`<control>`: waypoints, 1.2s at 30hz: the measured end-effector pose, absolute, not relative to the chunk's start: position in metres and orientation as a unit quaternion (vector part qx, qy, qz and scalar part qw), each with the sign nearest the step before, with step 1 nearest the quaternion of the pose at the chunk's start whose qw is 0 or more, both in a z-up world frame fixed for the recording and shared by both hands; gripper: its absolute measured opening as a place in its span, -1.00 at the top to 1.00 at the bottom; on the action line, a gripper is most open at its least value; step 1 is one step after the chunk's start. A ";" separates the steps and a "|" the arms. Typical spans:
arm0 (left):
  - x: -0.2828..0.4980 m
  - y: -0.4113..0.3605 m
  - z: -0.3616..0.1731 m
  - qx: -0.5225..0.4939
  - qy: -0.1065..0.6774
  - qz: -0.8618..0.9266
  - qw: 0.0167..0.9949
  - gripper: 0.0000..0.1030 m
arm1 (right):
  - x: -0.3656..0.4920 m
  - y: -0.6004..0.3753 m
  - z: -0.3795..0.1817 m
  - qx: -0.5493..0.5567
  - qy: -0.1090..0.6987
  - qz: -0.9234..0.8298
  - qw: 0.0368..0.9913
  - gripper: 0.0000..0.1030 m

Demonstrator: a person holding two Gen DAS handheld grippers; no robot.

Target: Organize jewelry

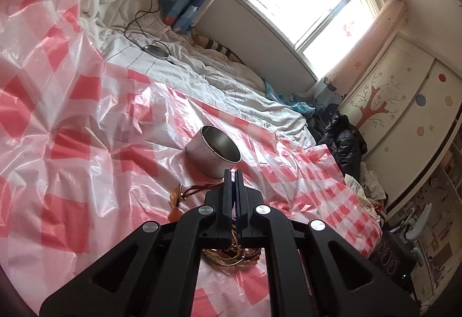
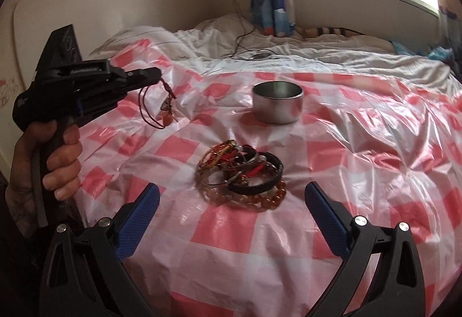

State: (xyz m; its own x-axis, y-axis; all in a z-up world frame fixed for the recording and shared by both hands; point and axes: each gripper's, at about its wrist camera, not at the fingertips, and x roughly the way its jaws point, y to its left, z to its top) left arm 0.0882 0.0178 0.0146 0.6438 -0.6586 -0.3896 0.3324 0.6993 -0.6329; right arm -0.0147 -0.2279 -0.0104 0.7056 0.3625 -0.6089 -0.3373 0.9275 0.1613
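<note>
Bed covered with a red-and-white checked plastic sheet (image 2: 361,144). On it, a round metal tin (image 2: 277,105), lid off, standing upright, well beyond a heap of bracelets (image 2: 241,175).

Left gripper (image 2: 156,73), held in a person's hand (image 2: 55,161), is clenched on a dark red cord necklace (image 2: 157,112). The cord hangs from the fingertips in loops with an amber pendant at the bottom, clear of the sheet, up and to the left of the tin. Not yet over the rim.

Right gripper (image 2: 231,206) stands wide open, empty, blue pads either side of the bracelet heap and just short of it.

Progress, as I judge it: early. From the left wrist view the tin's inside looks bare, though the far floor of it is partly hidden. One piece is lifted and on its way; none visibly stowed. Left to do: carry the necklace over the tin and drop it, then clear the heap of beaded, braided and black band bracelets, all untouched on the sheet.
</note>
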 end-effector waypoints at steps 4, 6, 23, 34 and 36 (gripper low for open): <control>0.092 0.028 0.012 -0.276 0.311 -0.286 0.863 0.97 | 0.013 -0.226 -0.004 0.061 0.350 0.223 0.908 -0.85; 0.091 0.030 0.012 -0.281 0.308 -0.290 0.861 0.97 | 0.027 -0.226 -0.003 0.082 0.357 0.238 0.900 -0.70; 0.122 0.013 -0.052 -0.186 0.467 -0.201 0.841 0.39 | 0.073 -0.196 -0.041 0.044 0.432 0.216 0.875 0.11; 0.118 -0.006 -0.067 -0.100 0.488 -0.180 0.848 0.95 | 0.076 -0.211 -0.047 0.080 0.430 0.209 0.875 0.76; 0.114 -0.004 -0.060 -0.099 0.473 -0.184 0.856 0.95 | 0.077 -0.220 -0.046 0.113 0.428 0.214 0.871 0.76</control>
State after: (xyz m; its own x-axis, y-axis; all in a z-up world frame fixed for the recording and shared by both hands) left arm 0.1140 -0.0035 -0.0604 0.4841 -0.4091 -0.7735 0.2213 0.9125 -0.3442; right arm 0.0767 -0.2203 -0.0464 0.5422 0.4692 -0.6971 -0.2762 0.8830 0.3795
